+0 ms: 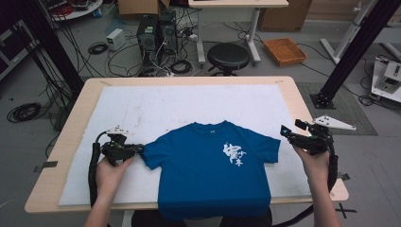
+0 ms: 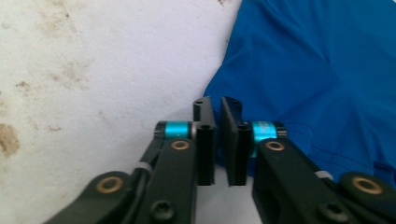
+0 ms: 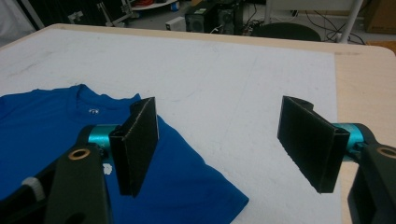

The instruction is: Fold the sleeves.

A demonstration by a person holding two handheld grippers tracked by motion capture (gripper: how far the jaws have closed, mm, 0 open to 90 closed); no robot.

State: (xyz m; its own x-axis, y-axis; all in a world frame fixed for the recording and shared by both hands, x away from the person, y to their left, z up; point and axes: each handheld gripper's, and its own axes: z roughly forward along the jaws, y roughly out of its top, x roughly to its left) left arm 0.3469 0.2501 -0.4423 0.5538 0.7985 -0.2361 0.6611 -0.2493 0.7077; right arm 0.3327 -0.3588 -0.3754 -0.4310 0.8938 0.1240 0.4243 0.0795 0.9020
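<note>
Blue and limp, the shirt (image 1: 210,170) lies flat and face up on the white mat (image 1: 142,106), its hem hanging over the table's near edge, between the two grippers. The left gripper (image 1: 138,149) sits at the tip of the nearer sleeve (image 1: 152,156); its jaws are drawn nearly together, and the left gripper view shows the sleeve edge just beside and ahead of them, though whether any cloth is pinched between the pads cannot be told. The right gripper (image 1: 285,133) hovers just off the other sleeve (image 1: 269,150), jaws spread wide and holding nothing, with that sleeve below and to the left of its jaws. Being light, soft knit, the shirt will likely sag, drag and bunch when lifted, so sleeve hems or shoulder seams look like the best holds, taken evenly on both sides.
</note>
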